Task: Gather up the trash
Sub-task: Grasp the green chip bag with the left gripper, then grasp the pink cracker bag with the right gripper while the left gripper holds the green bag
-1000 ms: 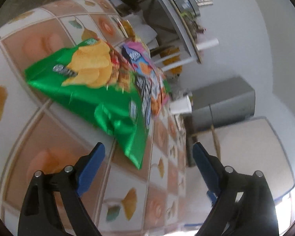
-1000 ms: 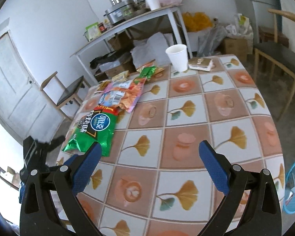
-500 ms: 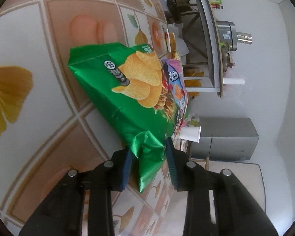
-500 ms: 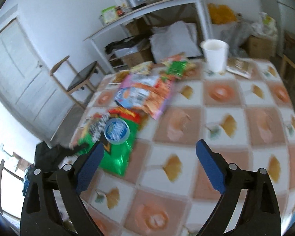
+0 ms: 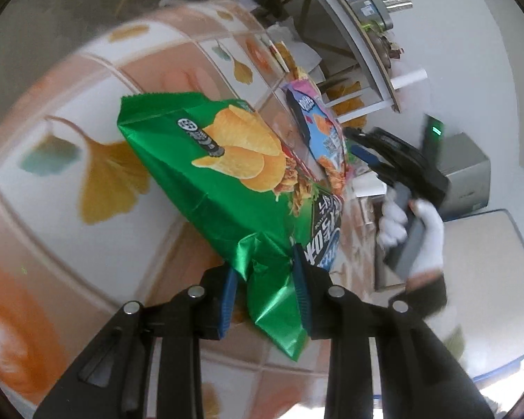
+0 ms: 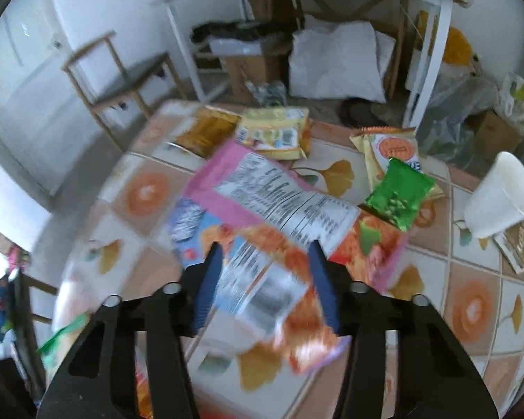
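The left gripper (image 5: 265, 291) pinches the crumpled near end of the green chip bag (image 5: 223, 174), whose long axis runs away over the tiled table (image 5: 87, 80). The right gripper (image 6: 267, 279) has just been closing; the pink snack bag (image 6: 272, 216) lies between its jaws, contact unclear.

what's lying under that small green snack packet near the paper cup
The small green packet rests on a yellow-and-orange snack packet and overlaps the pink bag's corner; whatever lies beneath its middle is covered.
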Demonstrator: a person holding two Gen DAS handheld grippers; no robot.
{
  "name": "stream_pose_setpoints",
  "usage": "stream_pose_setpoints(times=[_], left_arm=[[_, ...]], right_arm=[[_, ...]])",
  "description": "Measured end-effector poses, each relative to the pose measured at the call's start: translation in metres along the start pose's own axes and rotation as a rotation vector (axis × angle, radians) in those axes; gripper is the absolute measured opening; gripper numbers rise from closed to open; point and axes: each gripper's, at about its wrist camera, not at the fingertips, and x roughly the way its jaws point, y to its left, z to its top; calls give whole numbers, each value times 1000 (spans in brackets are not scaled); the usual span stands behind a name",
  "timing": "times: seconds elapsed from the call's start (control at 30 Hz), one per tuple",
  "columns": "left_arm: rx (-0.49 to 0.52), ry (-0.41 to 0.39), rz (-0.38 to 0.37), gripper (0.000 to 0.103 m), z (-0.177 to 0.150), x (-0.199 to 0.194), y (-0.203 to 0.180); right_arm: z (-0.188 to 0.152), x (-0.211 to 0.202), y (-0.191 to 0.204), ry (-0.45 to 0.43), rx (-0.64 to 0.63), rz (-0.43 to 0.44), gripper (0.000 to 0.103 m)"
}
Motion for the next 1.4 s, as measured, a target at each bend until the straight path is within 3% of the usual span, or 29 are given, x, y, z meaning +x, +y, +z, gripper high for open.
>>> stream_pose_setpoints(times=[0.2, 0.27, 0.6, 1.03, 1.27, 1.4], left_arm=[[19, -24, 23, 29, -2, -10, 5], [21, -26, 26, 29, -1, -8, 5], [35, -35, 27, 29, -2, -12, 4], [51, -17, 24, 29, -3, -9, 0], [85, -1, 26, 29, -4, -1, -10], [99, 4, 32, 29, -4, 3, -12]], right_arm=[[-13, 26, 1, 109, 5, -26, 34], [-23, 25, 3, 141, 8, -25, 21], [-85, -16, -5, 163, 49, 16, 21], [-178, -80, -30, 168, 275, 87, 19], [-210, -99, -33, 179, 361, 147, 18], [-213, -112, -35, 130, 366, 174, 23]])
